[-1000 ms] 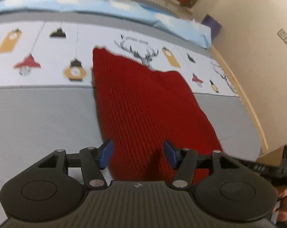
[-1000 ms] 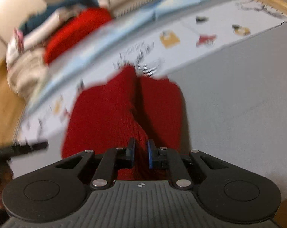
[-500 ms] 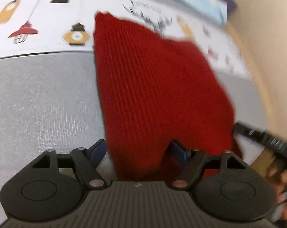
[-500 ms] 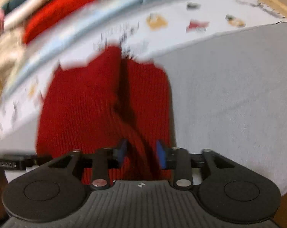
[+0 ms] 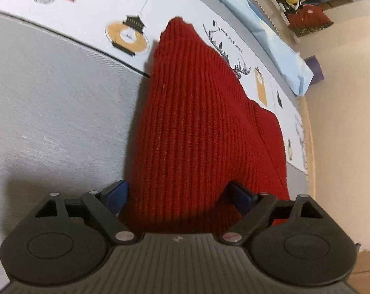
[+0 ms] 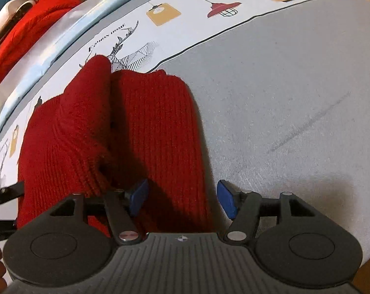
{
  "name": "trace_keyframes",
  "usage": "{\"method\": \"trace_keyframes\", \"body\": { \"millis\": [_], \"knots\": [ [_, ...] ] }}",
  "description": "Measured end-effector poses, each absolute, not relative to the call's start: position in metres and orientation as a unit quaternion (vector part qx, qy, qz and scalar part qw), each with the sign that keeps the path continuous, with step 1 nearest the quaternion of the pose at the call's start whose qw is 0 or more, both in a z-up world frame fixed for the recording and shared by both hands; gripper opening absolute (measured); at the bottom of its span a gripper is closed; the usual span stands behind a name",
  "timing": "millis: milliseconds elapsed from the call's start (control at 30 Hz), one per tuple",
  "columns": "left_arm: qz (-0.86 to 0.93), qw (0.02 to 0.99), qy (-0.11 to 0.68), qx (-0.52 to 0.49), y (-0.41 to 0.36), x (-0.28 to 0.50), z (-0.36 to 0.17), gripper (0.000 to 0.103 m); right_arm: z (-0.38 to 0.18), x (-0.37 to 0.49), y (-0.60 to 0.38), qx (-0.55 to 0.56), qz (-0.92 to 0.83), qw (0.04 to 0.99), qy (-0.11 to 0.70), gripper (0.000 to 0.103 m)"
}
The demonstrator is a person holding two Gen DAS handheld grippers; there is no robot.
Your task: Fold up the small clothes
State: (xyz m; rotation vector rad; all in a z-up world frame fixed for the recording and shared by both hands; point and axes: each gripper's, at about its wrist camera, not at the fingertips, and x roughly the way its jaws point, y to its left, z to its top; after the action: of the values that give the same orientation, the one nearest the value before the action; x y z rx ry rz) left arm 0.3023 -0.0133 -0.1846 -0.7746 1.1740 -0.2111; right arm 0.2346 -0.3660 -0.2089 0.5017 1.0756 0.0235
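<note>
A red ribbed knit garment [image 5: 197, 127] lies on the grey and white printed cloth, folded into a long shape. My left gripper [image 5: 177, 196] is open, its blue pads on either side of the garment's near end. In the right wrist view the same garment [image 6: 140, 132] shows a lengthwise fold with one layer lapped over the other. My right gripper [image 6: 182, 201] is open over the garment's near right edge. Its left pad rests against the knit and its right pad is over the grey cloth.
The cloth [image 6: 283, 85] is grey near me, with a white band printed with lamps and a deer [image 5: 126, 36]. A light blue cushion [image 5: 270, 39] lies behind it. A pile of clothes, one of them red [image 6: 30, 24], sits at the far left. A wall [image 5: 344, 122] stands on the right.
My right gripper has opened and let go of the red garment. My left gripper stayed open and moved in closer over the garment's near end. The garment now lies flatter on the cloth.
</note>
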Motion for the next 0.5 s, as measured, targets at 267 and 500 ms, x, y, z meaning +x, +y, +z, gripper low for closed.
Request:
{"method": "trace_keyframes", "body": {
  "millis": [267,500],
  "knots": [
    [-0.105,0.779,0.527,-0.324,-0.018,0.301,-0.174,0.064,-0.192,0.238,-0.35,0.224,0.041,0.841,0.491,0.02],
    [-0.094,0.824,0.486,-0.274,0.014,0.288,-0.123,0.058,-0.172,0.236,-0.322,0.244,0.072,0.851,0.459,0.018]
  ]
}}
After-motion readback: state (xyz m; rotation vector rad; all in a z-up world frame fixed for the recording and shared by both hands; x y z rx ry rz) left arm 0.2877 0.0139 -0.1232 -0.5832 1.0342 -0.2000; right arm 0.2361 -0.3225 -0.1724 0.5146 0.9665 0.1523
